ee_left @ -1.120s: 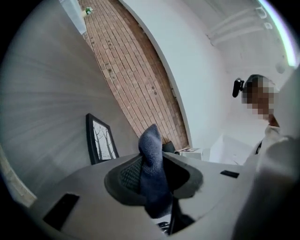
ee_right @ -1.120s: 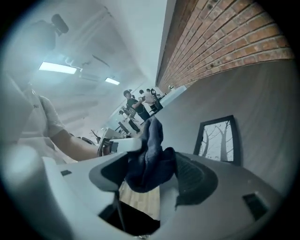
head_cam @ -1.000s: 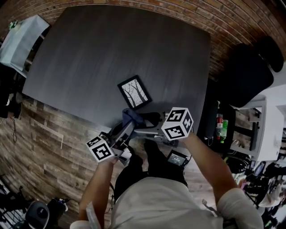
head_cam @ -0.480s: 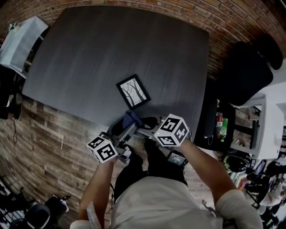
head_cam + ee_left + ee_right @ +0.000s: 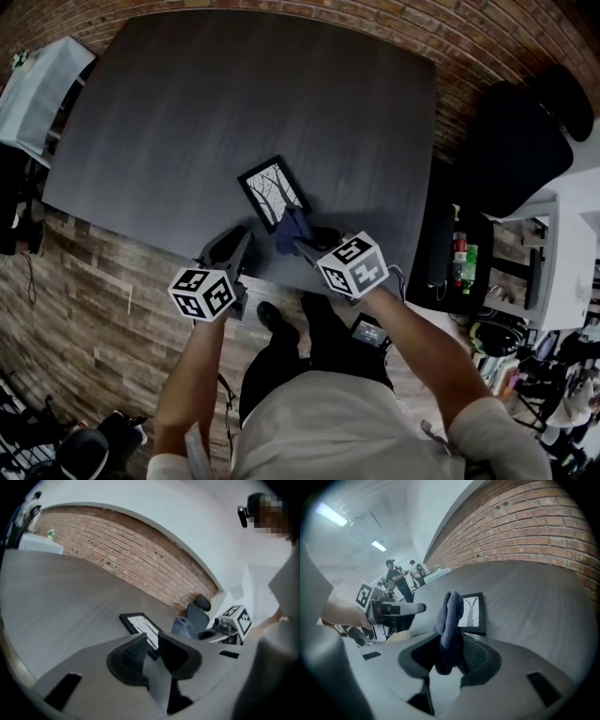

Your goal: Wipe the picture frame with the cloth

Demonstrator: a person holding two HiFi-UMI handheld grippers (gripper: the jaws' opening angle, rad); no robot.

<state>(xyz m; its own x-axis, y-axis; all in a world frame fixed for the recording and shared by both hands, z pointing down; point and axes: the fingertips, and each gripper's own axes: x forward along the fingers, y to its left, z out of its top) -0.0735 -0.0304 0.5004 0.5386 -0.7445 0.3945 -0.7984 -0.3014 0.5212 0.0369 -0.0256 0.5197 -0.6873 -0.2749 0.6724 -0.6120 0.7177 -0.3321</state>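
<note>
Head view: a dark counter (image 5: 234,112) carries a small black frame (image 5: 274,192) lying flat near its near edge, with a tree print facing up. The right claw (image 5: 302,242) reaches over the edge with a blue cloth (image 5: 292,226) in it. The cloth sits at the frame's near corner, but whether it touches cannot be told. The left claw (image 5: 234,242) hangs just left of it at the counter's edge, short of the frame. A black chair (image 5: 516,150) stands off to the right, and a wood floor (image 5: 94,309) lies below.

Left gripper view: the left claw (image 5: 152,641) has just been closing. Its jaws stand a narrow gap apart with nothing between them. Past the tips lies the frame (image 5: 138,622) on the counter (image 5: 61,602). The cloth (image 5: 183,627) rises just right of it, and the right claw's marker cube (image 5: 239,618) is farther right. A brick wall (image 5: 131,555) runs behind.

Right gripper view: the right claw (image 5: 451,639) has just closed, and both pads press on the cloth (image 5: 451,613). The cloth sticks up from the jaws as a folded wad and hangs a little below them. The frame (image 5: 474,613) lies just beyond, partly hidden by the cloth. The left claw (image 5: 412,607) points in from the left, above the counter (image 5: 525,597). Two people (image 5: 396,581) stand far back.
</note>
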